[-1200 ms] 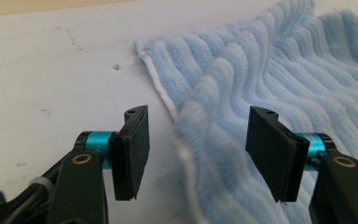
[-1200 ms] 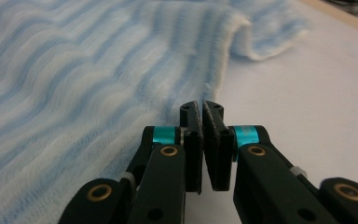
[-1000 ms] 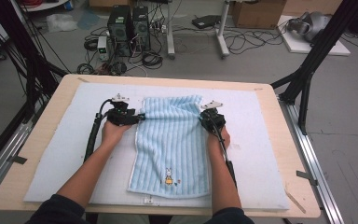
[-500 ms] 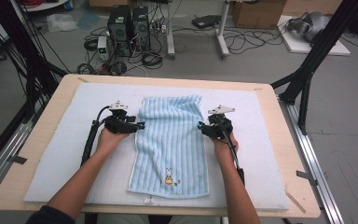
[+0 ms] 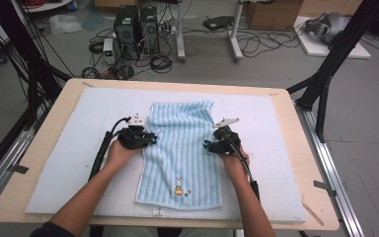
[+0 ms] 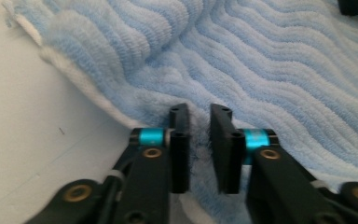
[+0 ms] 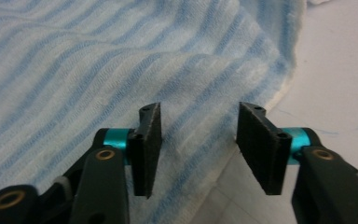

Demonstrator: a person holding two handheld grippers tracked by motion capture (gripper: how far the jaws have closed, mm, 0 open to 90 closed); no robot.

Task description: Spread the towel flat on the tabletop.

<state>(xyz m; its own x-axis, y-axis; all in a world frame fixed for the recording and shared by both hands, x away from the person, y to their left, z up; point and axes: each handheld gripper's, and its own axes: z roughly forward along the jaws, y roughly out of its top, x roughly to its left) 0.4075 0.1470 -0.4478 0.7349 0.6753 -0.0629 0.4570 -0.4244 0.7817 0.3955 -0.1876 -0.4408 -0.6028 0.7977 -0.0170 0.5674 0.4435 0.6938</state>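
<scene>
Between the narrowed jaws of the left gripper, a fold of the blue towel edge is pinched; these jaws have just been closing, and in the left gripper view the plush pile bulges up in the thin gap. The right gripper stands spread, its jaws having just closed a little, one pad over the towel and the other over its hem at the white mat; no cloth is squeezed between them.

Seen in the high view, the left gripper sits at the towel's left edge, left of the frame's middle, and the right gripper at its right edge, both about halfway along the cloth's length. The towel is light blue with wavy ribbed stripes, a pale hem, and a small embroidered animal near its lower end. It lies in the middle of the frame on the mat, long axis running from the bottom of the frame toward the top, with the upper end slightly rumpled.

Both forearms come in from the bottom edge and angle inward, each hand wrapped around its gripper, jaws pointing toward the towel's centre line. The mat covers a wooden table.
</scene>
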